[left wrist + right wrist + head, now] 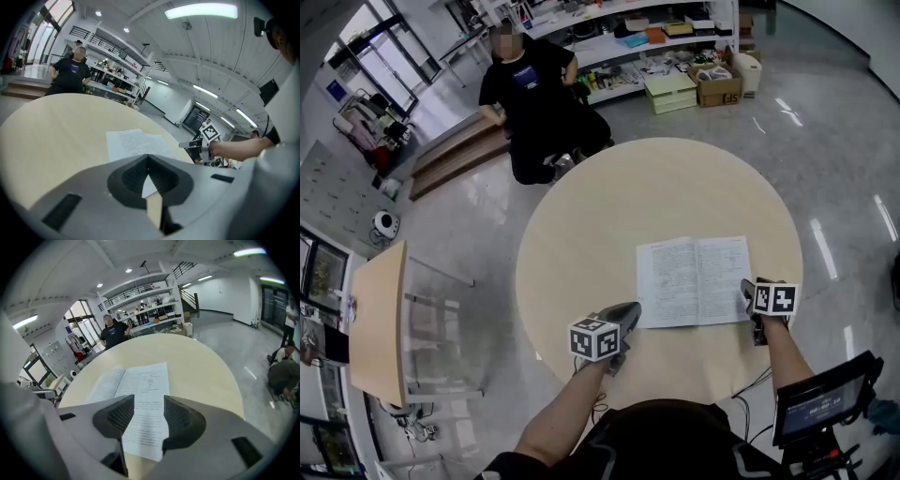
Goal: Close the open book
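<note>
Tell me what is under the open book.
The open book lies flat on the round table, whose pale top shows along the book's edges. The book's own covers and the patch of tabletop beneath the pages are hidden.

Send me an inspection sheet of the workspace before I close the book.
Surface: round beige table, holding only the book.
Job's things: open book lies flat, pages up, on the near right.
Clutter: nothing seen.
Grippers: left gripper shut, empty, by the book's near left corner; right gripper open, jaws apart over the right page.
Cables: thin leads hang below the table's near edge.
Surroundings: person in black beyond the table; shelves and a cardboard box behind.
</note>
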Available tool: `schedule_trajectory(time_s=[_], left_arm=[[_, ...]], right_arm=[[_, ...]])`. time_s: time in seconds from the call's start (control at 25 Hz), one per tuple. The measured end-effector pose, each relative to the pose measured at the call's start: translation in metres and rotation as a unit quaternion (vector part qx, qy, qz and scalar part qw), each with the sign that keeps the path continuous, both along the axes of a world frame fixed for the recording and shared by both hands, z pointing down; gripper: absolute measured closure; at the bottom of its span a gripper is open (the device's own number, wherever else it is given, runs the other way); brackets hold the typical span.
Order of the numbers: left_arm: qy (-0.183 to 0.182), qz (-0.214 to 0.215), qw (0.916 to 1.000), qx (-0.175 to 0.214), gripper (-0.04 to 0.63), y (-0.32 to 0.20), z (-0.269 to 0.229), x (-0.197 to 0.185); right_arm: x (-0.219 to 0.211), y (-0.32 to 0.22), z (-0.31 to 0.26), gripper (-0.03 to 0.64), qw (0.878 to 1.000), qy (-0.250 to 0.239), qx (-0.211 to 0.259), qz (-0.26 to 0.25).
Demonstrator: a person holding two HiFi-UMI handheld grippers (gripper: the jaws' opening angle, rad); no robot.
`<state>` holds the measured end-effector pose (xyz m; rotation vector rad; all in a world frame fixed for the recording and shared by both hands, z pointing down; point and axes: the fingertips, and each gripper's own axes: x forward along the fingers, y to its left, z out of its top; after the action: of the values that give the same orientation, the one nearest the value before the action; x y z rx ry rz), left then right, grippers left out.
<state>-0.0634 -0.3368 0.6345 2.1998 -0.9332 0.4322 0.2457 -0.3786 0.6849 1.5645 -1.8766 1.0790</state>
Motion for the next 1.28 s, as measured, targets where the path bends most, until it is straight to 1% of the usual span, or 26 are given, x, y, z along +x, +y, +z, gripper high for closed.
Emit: schedule_trajectory(time_s=[0.08, 0.2, 0.36, 0.56, 0.68, 0.84, 1.04, 1.16, 1.28], left_arm=[[0.008, -0.001, 1.0000, 0.005, 0.606, -0.001, -0.003, -0.007], [0.014, -0.003, 0.9999, 0.005, 0.604, 0.003, -0.004, -0.023], [0.021, -0.015, 0.9997, 0.000, 0.604, 0.006, 0.000, -0.044], [0.021, -0.007, 0.9997, -0.007, 0.606, 0.010, 0.003, -0.068], [0.020, -0.002, 0.9997, -0.011, 0.604, 0.015, 0.008, -0.081], [0.019, 0.016, 0.9996, -0.015, 0.606, 0.021, 0.012, -0.087], [0.008, 0.042, 0.9988, -0.022, 0.606, 0.025, 0.019, -0.089], [0.010, 0.052, 0.9983, -0.026, 0.606, 0.026, 0.024, -0.093], [0.014, 0.057, 0.9978, -0.029, 0.605, 0.021, 0.031, -0.093]], right_arm=[[-0.026, 0.002, -0.012, 0.428, 1.000, 0.011, 0.013, -0.012], [-0.081, 0.008, -0.023, 0.371, 0.998, 0.026, 0.021, -0.046], [-0.151, 0.010, -0.022, 0.321, 0.995, 0.042, 0.020, -0.083], [-0.224, 0.010, -0.015, 0.307, 0.990, 0.072, 0.016, -0.116], [-0.259, 0.011, -0.004, 0.305, 0.989, 0.083, 0.015, -0.125], [-0.281, 0.009, 0.019, 0.305, 0.986, 0.107, 0.001, -0.126], [-0.285, 0.000, 0.047, 0.305, 0.982, 0.140, -0.008, -0.127], [-0.288, -0.001, 0.061, 0.307, 0.979, 0.159, -0.021, -0.129], [-0.287, -0.006, 0.068, 0.305, 0.979, 0.152, -0.022, -0.132]])
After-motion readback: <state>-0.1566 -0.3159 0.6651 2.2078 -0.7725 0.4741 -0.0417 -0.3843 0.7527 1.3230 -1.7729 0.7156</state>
